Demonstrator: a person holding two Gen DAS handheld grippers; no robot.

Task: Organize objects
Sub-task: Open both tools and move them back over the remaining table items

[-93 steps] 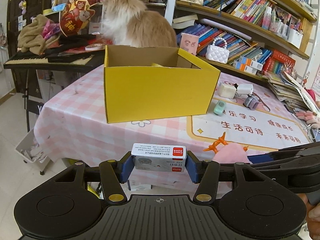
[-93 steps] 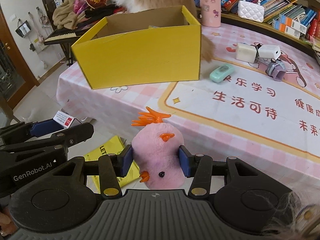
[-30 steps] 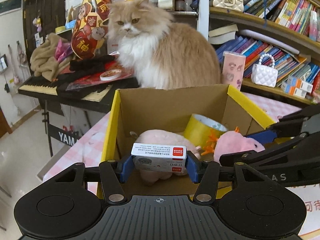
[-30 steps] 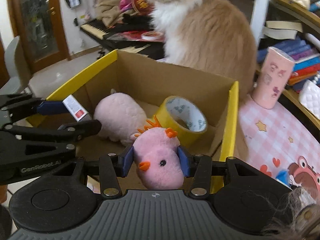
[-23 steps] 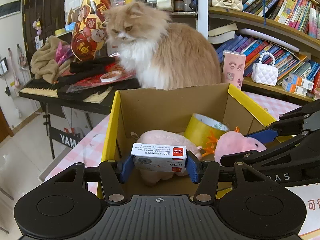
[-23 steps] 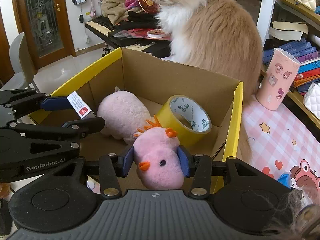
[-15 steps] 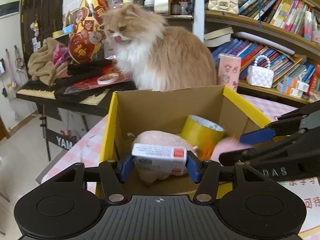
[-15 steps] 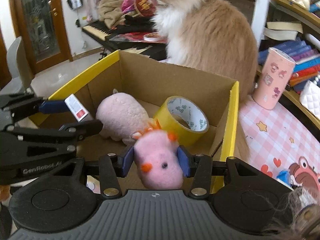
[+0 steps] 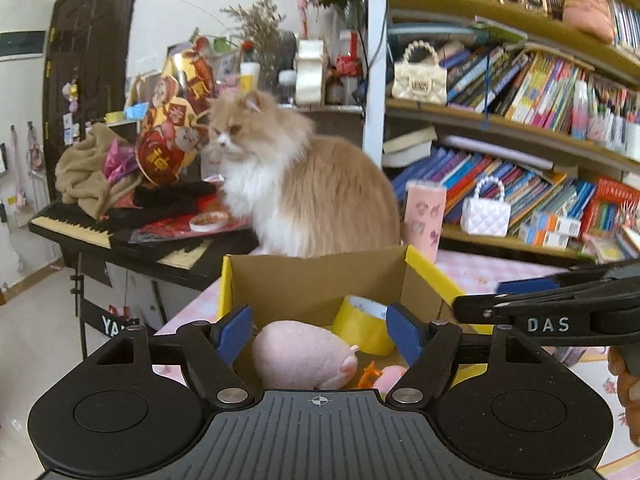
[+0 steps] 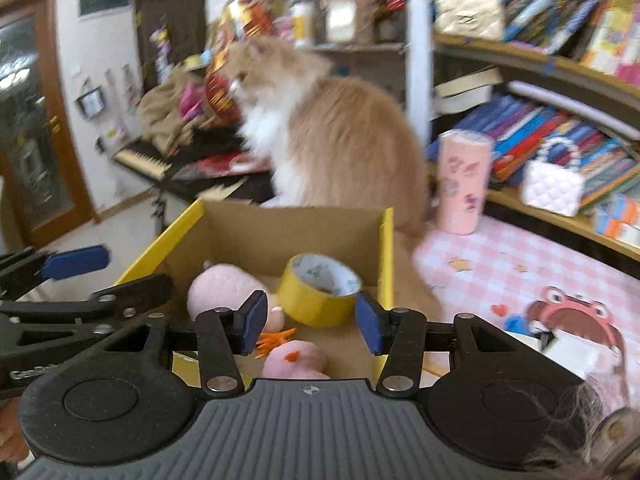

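Left claw [image 9: 319, 332]: hanging released over yellow cardboard box [image 9: 436, 276].
Right claw [image 10: 311, 322]: released, gripping nothing.
Pink chick plush [image 10: 294, 360]: lying in box, near side.

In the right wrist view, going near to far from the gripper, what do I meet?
Small pink plush chick with orange comb → yellow roll of tape → brown back wall of the yellow cardboard box → fluffy orange and white cat.
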